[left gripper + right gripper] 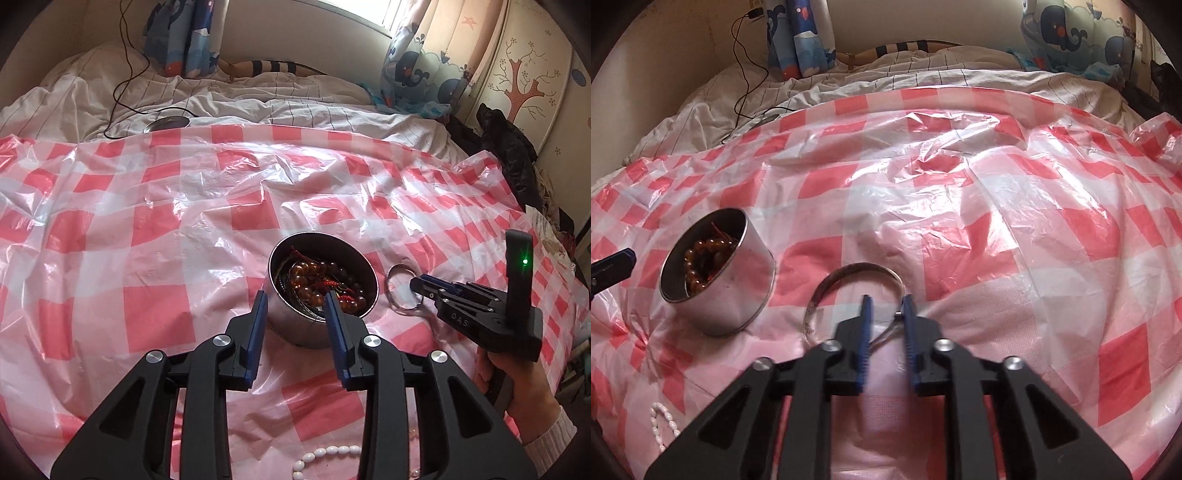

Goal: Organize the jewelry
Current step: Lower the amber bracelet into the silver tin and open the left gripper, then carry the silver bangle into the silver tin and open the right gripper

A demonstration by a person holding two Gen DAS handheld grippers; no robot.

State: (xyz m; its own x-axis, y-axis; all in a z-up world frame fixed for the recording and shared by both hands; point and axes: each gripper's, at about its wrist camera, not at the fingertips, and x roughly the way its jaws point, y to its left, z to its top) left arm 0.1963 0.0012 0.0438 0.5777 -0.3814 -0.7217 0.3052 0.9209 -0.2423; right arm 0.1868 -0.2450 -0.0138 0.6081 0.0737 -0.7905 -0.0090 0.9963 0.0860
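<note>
At the lower edge lies a white bead string, then the left tool stands apart before the steel tin of beads, and right of it the right tool, marked "DAS", pinches the silver bangle on the checked sheet.

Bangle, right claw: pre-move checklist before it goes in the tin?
1. Right claw pinching bangle rim: ok.
2. Bangle off the sheet: cannot tell.
3. Tin upright, mouth uncovered: ok.
4. Left claw open, apart from tin mouth: ok.
5. Amber beads below tin rim, room left: ok.
6. White bead strand sorted: not ok, lies on sheet.
</note>
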